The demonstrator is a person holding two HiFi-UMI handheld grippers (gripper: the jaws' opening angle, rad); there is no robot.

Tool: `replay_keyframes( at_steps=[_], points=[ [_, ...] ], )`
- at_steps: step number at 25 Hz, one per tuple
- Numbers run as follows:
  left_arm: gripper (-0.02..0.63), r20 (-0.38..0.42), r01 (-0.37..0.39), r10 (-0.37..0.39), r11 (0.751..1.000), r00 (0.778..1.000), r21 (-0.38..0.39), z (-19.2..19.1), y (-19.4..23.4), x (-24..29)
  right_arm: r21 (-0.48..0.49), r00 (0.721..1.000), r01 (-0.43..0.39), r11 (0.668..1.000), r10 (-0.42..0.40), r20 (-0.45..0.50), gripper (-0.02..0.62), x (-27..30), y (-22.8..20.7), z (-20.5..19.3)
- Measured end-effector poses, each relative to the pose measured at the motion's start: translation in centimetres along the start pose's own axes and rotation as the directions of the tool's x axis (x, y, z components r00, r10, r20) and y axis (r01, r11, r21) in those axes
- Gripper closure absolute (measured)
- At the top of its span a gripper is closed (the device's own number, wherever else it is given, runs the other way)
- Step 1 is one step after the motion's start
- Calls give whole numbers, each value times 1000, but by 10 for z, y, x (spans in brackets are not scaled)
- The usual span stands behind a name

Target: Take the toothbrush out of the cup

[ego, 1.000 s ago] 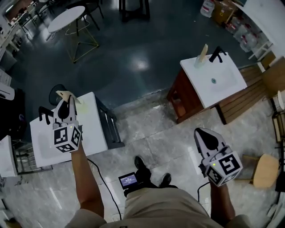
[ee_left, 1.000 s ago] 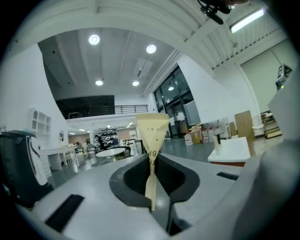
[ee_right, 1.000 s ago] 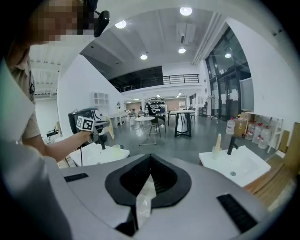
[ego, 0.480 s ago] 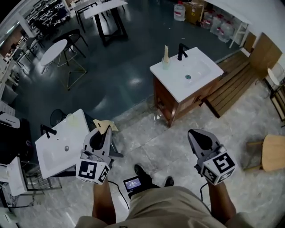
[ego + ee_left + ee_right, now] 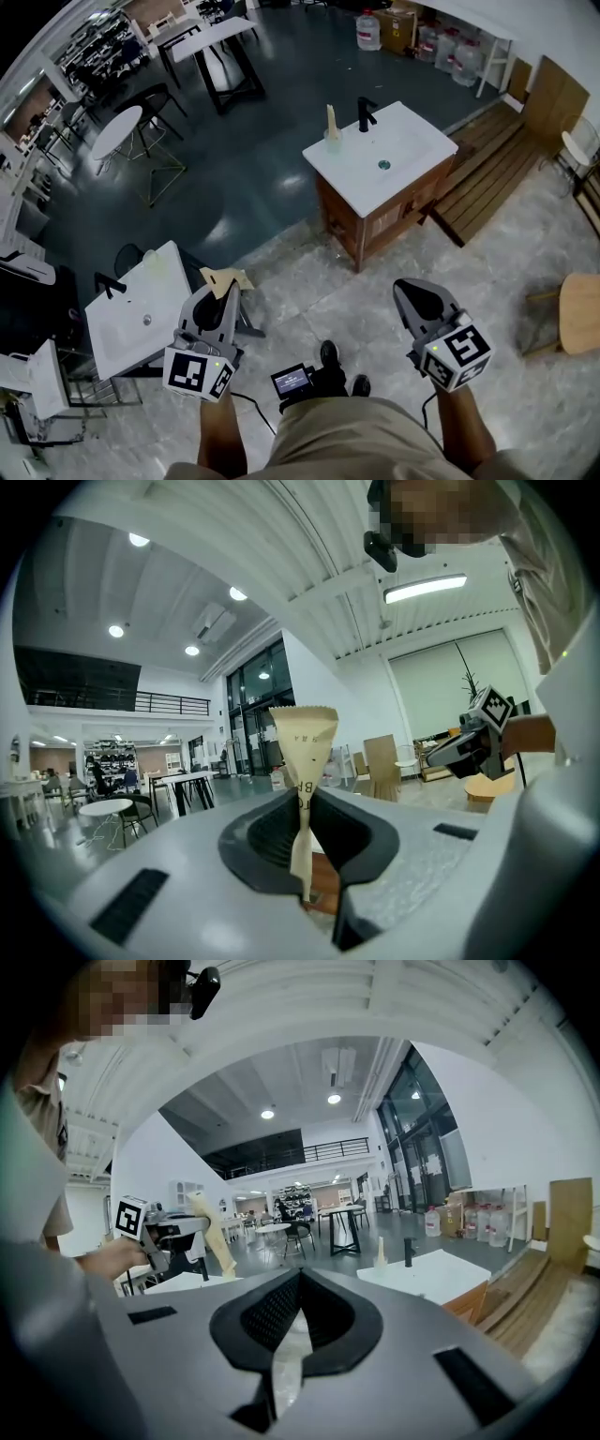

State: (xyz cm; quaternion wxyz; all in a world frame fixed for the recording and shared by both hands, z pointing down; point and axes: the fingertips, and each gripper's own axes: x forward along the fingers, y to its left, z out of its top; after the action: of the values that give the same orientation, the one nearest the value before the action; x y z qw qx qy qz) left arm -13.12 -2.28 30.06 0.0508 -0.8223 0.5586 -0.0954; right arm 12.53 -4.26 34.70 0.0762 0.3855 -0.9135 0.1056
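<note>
I had the left gripper (image 5: 226,294) pinching the paper-wrapped toothbrush (image 5: 226,279) low on its wrapper, the jaws pressed against it and the serrated top standing upright above them. It hung in the air, clear of any cup and well apart from the wooden washstand (image 5: 394,164), nearer me and to its left. The right gripper (image 5: 418,298) had its jaws pressed together on nothing, near the washstand's front and to its right. A second wrapped stick (image 5: 330,122) stood at the washstand's far corner, beside the black tap (image 5: 366,112).
</note>
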Motion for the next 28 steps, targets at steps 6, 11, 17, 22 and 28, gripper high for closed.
replay_keyframes(
  at_steps=[6, 11, 17, 22, 28],
  points=[
    [568, 19, 75, -75, 997, 997, 9, -1, 2, 49, 4, 999, 51, 999, -51, -4, 591, 23, -30, 2],
    [568, 48, 136, -136, 991, 990, 3, 2, 16, 110, 5, 993, 116, 993, -116, -14, 591, 58, -71, 16],
    [568, 70, 180, -180, 984, 981, 4, -2, 54, 162, 0, 990, 142, 990, -142, -3, 591, 115, -93, 35],
    [568, 85, 206, -206, 978, 975, 8, -6, 86, 197, -17, 986, 165, 986, -165, 1, 591, 159, -108, 54],
    [568, 80, 199, -197, 980, 977, -13, -15, 117, 231, -21, 986, 167, 986, -168, -16, 591, 203, -135, 61]
  ],
)
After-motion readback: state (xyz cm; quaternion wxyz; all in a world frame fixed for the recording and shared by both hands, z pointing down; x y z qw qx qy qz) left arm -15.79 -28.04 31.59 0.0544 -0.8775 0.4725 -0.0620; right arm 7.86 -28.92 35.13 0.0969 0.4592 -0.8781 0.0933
